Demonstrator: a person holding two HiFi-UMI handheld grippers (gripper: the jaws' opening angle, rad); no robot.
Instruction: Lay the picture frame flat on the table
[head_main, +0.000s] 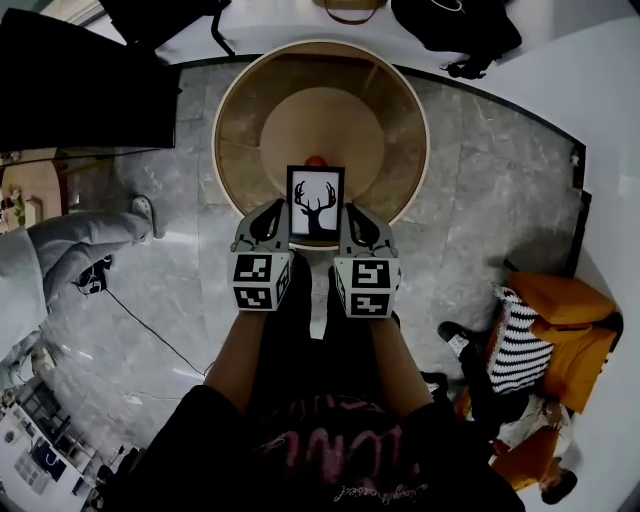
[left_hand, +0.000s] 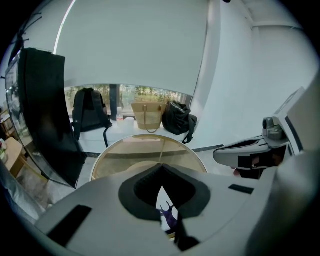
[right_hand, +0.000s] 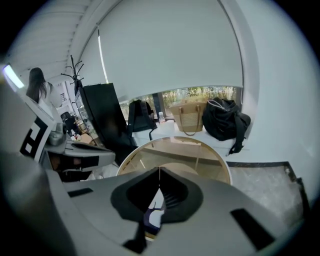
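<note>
A black picture frame (head_main: 315, 203) with a deer-antler silhouette on white shows its face to the head view, at the near edge of a round wooden, glass-topped table (head_main: 226, 100). My left gripper (head_main: 276, 214) and right gripper (head_main: 351, 214) flank its lower sides, angled slightly inward. In the left gripper view the left gripper (left_hand: 161, 166) has its jaw tips meeting, and a sliver of the frame (left_hand: 169, 216) shows in the slit below. The right gripper (right_hand: 159, 170) looks the same, with the frame (right_hand: 154, 212) in its slit. Contact with the frame cannot be told. Something small and red (head_main: 316, 161) peeks out behind the frame's top.
A black panel (head_main: 80, 80) stands at the far left. A wicker bag (head_main: 350, 8) and a black bag (head_main: 455, 25) rest on a white ledge behind the table. A person in orange (head_main: 560, 340) sits at the right, another person's leg (head_main: 80, 245) lies at the left.
</note>
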